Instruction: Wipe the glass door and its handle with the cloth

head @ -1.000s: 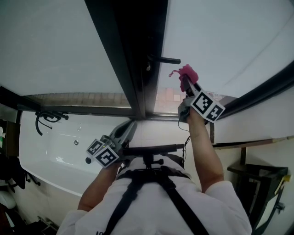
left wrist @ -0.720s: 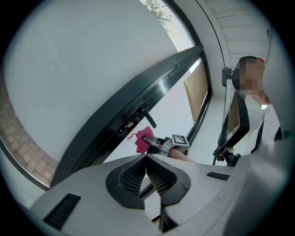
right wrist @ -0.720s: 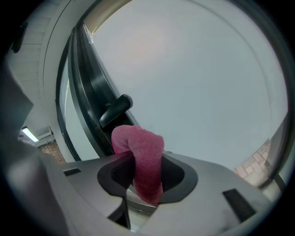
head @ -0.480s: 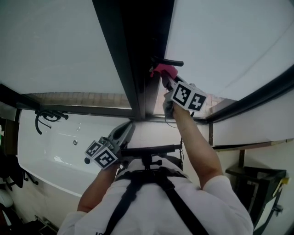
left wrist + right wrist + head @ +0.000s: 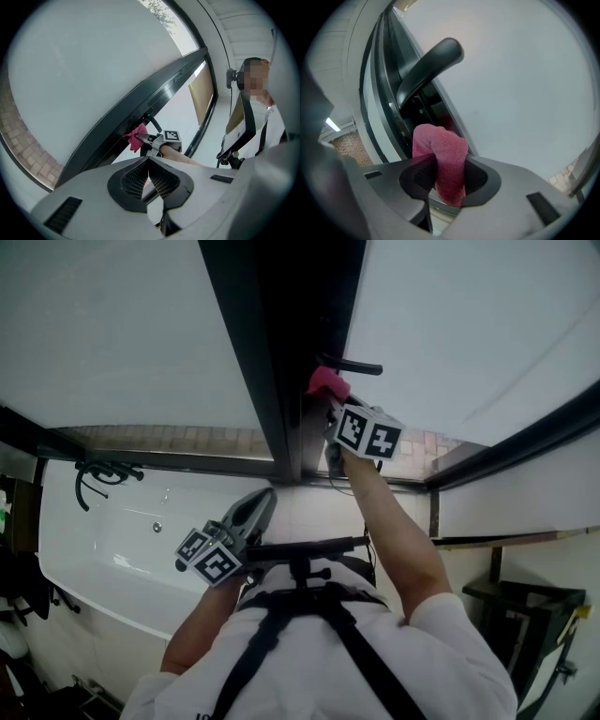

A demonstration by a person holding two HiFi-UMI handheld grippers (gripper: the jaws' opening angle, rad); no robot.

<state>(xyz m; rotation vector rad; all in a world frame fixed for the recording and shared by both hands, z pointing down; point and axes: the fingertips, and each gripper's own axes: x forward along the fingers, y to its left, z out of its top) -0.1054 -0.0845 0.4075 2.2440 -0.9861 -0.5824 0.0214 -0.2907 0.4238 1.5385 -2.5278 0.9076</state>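
Where the cloth sits: the pink cloth [image 5: 328, 382] is pinched fast in the right tool [image 5: 331, 399], at the dark door frame [image 5: 281, 352] just short of the handle [image 5: 352, 365].
Handle's long axis: sideways off the frame, over the glass door [image 5: 459, 324].
Likely move: onward past the cloth's tip, then along the lever.
Nearer arm: right; the left tool [image 5: 264, 497] is low and well apart, its jaws together and empty.

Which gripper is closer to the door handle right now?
Right. The right gripper, holding the cloth, is right beside the base of the handle; the left gripper is held low, well back from it.
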